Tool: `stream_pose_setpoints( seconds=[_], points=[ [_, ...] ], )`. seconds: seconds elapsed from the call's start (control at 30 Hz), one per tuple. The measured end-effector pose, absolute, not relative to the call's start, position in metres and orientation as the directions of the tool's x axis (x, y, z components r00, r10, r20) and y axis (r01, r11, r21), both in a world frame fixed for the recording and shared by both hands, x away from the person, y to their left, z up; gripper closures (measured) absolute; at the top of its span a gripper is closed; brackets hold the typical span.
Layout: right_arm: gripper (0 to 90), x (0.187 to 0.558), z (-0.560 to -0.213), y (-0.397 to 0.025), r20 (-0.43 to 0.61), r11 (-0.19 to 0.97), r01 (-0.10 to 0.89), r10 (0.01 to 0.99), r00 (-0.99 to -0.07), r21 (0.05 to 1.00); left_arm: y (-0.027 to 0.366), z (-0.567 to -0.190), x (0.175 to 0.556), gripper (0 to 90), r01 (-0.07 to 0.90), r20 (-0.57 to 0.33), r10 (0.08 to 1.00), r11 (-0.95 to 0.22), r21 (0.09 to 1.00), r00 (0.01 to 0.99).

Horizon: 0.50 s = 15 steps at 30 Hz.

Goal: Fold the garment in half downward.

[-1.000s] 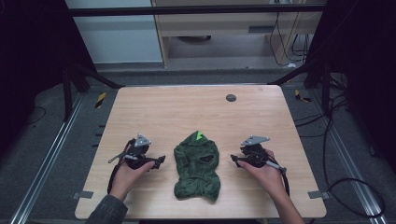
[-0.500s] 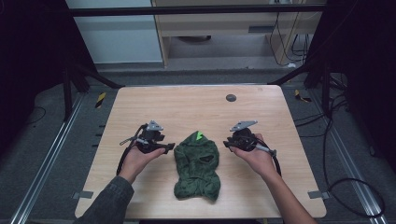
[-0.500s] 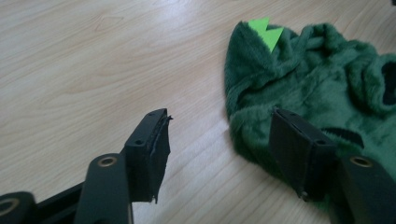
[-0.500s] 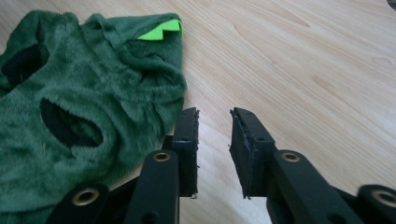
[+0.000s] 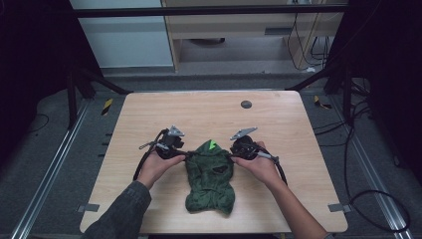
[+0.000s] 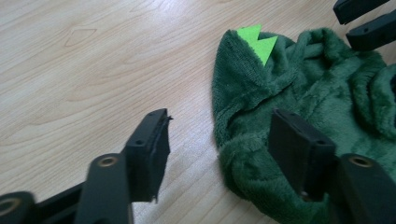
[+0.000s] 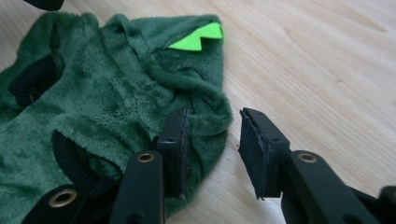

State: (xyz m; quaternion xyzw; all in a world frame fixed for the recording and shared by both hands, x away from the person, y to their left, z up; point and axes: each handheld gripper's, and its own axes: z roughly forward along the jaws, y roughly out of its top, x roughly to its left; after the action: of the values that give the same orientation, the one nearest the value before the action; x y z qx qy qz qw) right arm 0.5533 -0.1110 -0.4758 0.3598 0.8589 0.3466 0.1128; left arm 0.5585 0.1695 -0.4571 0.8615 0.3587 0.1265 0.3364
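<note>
A small dark green fleece hooded garment with bright green felt spikes lies flat near the front of the wooden table. My left gripper is at the garment's upper left edge. In the left gripper view the left gripper is open, with the garment's rolled edge lying between the jaws. My right gripper is at the upper right edge. It is also open in the right gripper view, straddling the fleece hem next to the spikes.
A small dark round disc sits on the table's far side. Cables trail from both grippers toward the front edge. Tape marks sit at the front corners. Dark frame legs and floor cables surround the table. The right gripper's jaws appear top right in the left gripper view.
Both grippers have moved inward and away from the person, from beside the garment's middle to its upper corners. The garment has not moved.
</note>
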Motion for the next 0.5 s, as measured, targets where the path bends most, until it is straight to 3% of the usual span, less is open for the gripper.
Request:
stream_pose_setpoints(
  seconds=[0.3,0.5],
  points=[
    [53.3,0.559,-0.487,-0.105,0.074,0.505,0.570,0.704,-0.707,0.648,0.167,-0.471,0.566,35.3,0.550,-0.021,0.698,-0.545,0.633,0.716],
    [54.9,0.560,-0.490,-0.103,0.081,0.511,0.575,0.699,-0.711,0.638,0.162,-0.479,0.569,35.2,0.564,-0.023,0.701,-0.554,0.612,0.713]
  ],
)
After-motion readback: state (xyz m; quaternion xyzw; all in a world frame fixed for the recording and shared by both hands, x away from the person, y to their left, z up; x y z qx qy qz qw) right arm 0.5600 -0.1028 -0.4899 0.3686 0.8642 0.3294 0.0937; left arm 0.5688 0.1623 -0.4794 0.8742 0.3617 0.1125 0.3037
